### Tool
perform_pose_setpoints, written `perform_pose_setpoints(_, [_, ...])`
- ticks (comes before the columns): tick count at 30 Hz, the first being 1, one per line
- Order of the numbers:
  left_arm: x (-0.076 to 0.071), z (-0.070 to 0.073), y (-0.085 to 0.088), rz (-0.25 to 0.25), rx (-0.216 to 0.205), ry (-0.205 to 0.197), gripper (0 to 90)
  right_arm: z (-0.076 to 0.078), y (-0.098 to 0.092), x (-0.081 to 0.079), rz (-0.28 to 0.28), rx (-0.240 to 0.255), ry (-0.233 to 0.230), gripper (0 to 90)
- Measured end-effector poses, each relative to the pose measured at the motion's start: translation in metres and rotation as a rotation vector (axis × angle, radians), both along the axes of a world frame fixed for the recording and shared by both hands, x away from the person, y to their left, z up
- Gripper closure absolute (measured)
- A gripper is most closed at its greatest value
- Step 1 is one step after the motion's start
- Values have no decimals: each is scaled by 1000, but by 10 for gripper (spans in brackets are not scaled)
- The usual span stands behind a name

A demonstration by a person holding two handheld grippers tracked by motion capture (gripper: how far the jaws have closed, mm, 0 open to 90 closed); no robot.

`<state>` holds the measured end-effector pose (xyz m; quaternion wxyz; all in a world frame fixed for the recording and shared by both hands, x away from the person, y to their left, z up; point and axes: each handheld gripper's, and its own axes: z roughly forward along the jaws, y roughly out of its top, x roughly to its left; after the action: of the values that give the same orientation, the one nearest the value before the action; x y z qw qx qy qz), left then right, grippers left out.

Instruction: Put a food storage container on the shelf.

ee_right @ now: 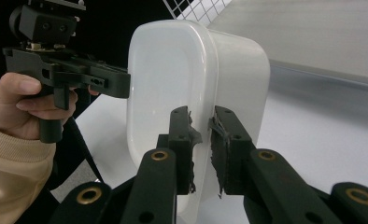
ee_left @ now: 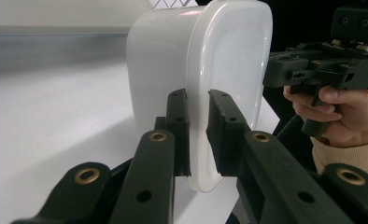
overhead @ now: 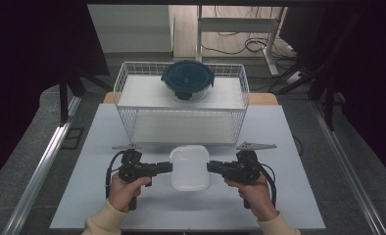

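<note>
A white plastic container (overhead: 190,167) with rounded corners is held between both grippers above the front middle of the table. My left gripper (overhead: 169,167) is shut on the rim of its left side; in the left gripper view the container (ee_left: 173,70) has its rim pinched between the two black pads (ee_left: 178,128). My right gripper (overhead: 209,166) is shut on the rim of the opposite side; in the right gripper view the container (ee_right: 173,93) is clamped at its rim by the worn pads (ee_right: 226,149). Each gripper view also shows the other hand and its gripper farther off.
A white wire basket (overhead: 181,100) stands behind the container at the table's far middle. On its upper shelf rests a round dark-lidded glass container (overhead: 187,79). The pale table top (overhead: 108,196) has free room to the left and right. Dark curtains flank the table.
</note>
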<state>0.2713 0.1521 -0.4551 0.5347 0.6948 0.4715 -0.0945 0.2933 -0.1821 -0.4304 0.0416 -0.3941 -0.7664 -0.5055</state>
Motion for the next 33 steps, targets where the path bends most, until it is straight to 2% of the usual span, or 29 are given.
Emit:
perform_pose_setpoints(7, [2, 14, 2, -1, 8, -35, 797, 9, 1, 1, 1, 4, -24, 784])
perform_pose_setpoints(14, [11, 39, 5, -2, 10, -84, 797, 34, 4, 7, 5, 11, -80, 784])
perform_pose_setpoints(24, [22, 83, 9, 2, 21, -150, 796, 75, 8, 18, 7, 18, -128, 784])
perform_pose_setpoints(33, [43, 127, 12, -2, 36, -184, 795, 115, 11, 34, -3, 38, -157, 787])
